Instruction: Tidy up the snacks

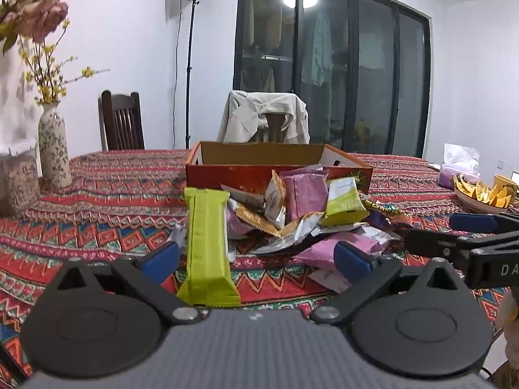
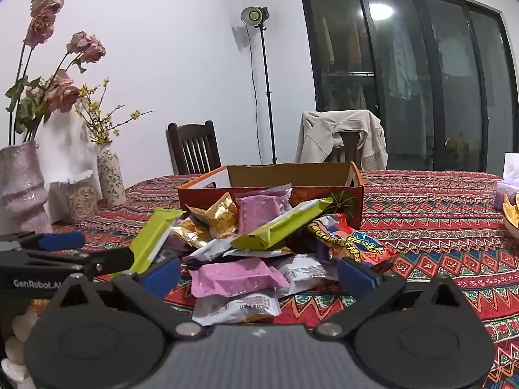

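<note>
Both tongs gape, grasping nothing; the green snack bar (image 1: pixel 207 243) lies lengthwise between the left tongs (image 1: pixel 256 261), pointing at the cardboard box (image 1: pixel 279 162).

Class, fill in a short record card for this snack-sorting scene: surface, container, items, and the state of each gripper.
surface: table with patterned tablecloth
container: open cardboard box, behind the pile
items: heap of wrapped snacks, including a long green bar and a pink packet
left gripper: open, green bar lying between its fingers, not gripped
right gripper: open, pink packet between its fingers, not gripped
</note>
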Available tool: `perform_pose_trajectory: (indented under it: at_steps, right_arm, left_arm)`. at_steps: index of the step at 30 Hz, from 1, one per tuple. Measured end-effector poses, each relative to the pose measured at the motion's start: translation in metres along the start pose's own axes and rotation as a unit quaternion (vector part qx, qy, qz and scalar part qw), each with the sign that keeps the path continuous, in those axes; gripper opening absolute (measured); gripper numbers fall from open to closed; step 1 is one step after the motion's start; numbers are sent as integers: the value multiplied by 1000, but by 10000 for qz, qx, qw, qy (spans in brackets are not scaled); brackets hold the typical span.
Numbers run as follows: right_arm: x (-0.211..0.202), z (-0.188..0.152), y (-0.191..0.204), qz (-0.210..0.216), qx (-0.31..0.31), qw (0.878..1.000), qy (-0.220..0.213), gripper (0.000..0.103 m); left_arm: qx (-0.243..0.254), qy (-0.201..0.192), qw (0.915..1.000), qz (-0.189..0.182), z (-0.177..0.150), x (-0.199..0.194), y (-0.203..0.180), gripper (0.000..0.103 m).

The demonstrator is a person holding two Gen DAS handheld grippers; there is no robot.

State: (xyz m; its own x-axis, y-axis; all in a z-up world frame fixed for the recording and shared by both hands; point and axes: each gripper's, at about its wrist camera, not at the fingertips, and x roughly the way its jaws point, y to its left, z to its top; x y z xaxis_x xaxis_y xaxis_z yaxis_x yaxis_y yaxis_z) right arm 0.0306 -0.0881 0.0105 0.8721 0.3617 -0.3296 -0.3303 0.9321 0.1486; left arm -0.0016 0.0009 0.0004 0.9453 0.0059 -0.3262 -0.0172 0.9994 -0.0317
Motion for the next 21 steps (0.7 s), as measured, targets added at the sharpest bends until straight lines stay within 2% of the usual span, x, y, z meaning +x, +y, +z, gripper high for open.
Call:
perform_pose_trajectory:
  at_steps: [4,6,21]
  right_arm:
    - [1,-1,-1,10,15,10000,25,103]
    - [2,-1,-3,-4,22,10000,39,103]
    - [11,-3,-4,-175,-23,9997,147,103]
  left_arm:
    - [-56,9,10000,-16,-3,-1,0,103]
    - [-75,215,9997,-44,0,8,3,103]
    - [-210,112,9996,-122,-6,13,11,103]
